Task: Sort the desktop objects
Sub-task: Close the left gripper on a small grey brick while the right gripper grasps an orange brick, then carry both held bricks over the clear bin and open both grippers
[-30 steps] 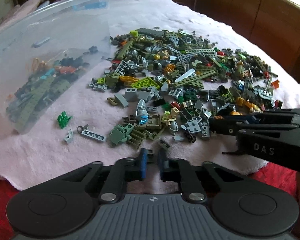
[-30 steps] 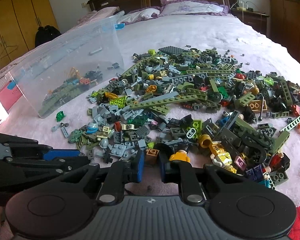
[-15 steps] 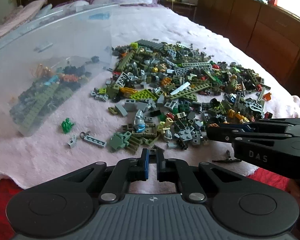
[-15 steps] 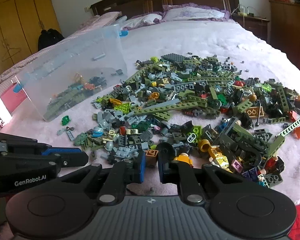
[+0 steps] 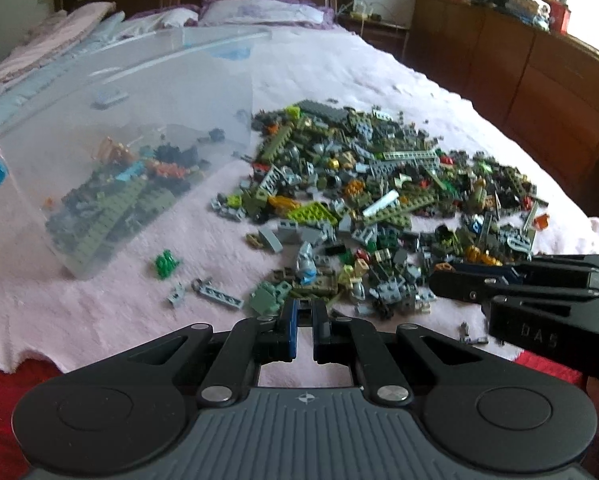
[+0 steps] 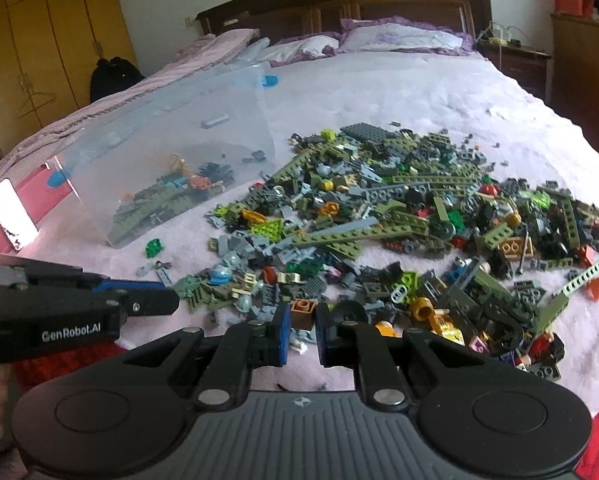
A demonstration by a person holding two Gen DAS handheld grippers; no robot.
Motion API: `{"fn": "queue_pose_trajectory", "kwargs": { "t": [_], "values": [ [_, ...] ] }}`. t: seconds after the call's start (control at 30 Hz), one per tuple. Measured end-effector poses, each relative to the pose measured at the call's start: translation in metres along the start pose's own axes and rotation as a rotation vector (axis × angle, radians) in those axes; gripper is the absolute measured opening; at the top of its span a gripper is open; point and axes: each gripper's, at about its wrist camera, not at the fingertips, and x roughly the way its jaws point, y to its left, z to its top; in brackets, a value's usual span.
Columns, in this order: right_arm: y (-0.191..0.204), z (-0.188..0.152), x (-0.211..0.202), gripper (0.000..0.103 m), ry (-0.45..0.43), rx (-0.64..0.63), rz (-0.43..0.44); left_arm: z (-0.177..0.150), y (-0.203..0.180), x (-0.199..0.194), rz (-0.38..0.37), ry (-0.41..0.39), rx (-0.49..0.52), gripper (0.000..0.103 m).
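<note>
One clear plastic bin lies tipped on the pink bedspread, holding olive bricks; the loose multicoloured brick pile sprawls beside it. Left claw and right claw both hang slightly parted, gripping nothing.

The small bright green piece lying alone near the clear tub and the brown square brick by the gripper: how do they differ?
The bright green piece is translucent and knobbly; the brown brick is opaque and boxy. The green piece lies alone beside the clear plastic tub; the brick sits at the right gripper tips. Both rest on the pink blanket.
</note>
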Motion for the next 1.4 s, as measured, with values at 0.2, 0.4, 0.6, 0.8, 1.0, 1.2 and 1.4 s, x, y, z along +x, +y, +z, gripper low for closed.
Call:
{"fn": "queue_pose_trajectory", "kwargs": {
  "t": [0.2, 0.4, 0.6, 0.8, 1.0, 1.2, 1.4],
  "values": [
    [0.006, 0.008, -0.006, 0.014, -0.015, -0.019, 0.009, 0.006, 0.003, -0.006, 0.015, -0.015, -0.017, 0.009],
    [0.010, 0.013, -0.010, 0.015, -0.017, -0.030, 0.013, 0.007, 0.008, -0.008, 0.004, -0.022, -0.055, 0.009],
    [0.018, 0.025, -0.016, 0.015, -0.026, -0.056, 0.027, 0.018, 0.014, -0.021, 0.009, -0.069, -0.053, 0.009],
    [0.030, 0.056, -0.018, 0.015, -0.056, -0.089, 0.072, 0.045, 0.023, -0.040, 0.009, -0.139, -0.061, 0.009],
    [0.049, 0.099, -0.020, 0.015, -0.114, -0.146, 0.124, 0.086, 0.041, -0.060, 0.069, -0.220, -0.050, 0.009],
    [0.075, 0.149, -0.014, 0.015, -0.176, -0.204, 0.195, 0.113, 0.070, -0.063, 0.133, -0.265, -0.086, 0.009],
    [0.107, 0.192, 0.005, 0.015, -0.205, -0.276, 0.236, 0.127, 0.099, -0.051, 0.194, -0.267, -0.133, 0.009]
  ]
}}
